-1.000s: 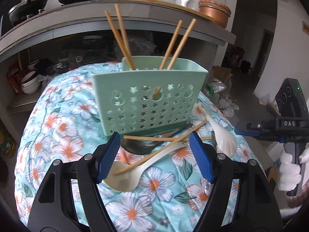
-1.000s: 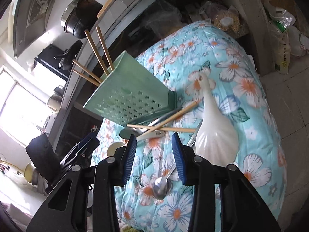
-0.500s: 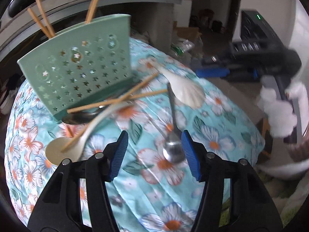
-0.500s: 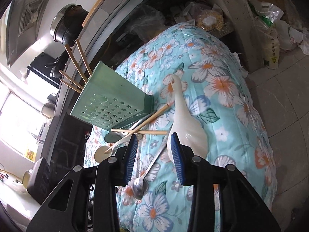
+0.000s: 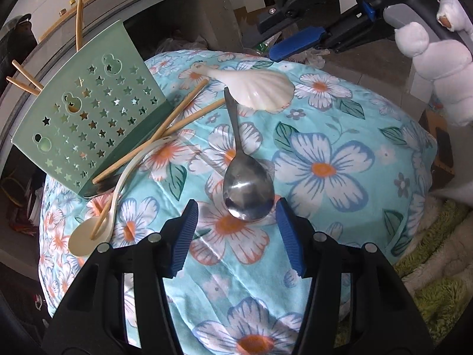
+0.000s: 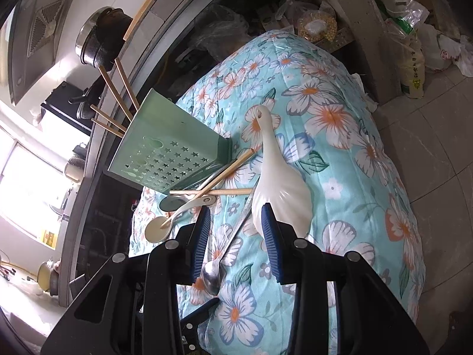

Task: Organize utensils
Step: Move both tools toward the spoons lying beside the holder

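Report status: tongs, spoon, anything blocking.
Left tongs open over metal spoon, not gripping. Right tongs open, empty, beside white rice paddle. Spoon handle tucked under paddle.

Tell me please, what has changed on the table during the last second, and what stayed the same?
The left gripper swung from the green holder to the metal spoon, narrowing its jaws around the bowl without gripping. The right gripper edged toward the white scoop, holding nothing. Holder, chopsticks, cream spoon and scoop lie as before.
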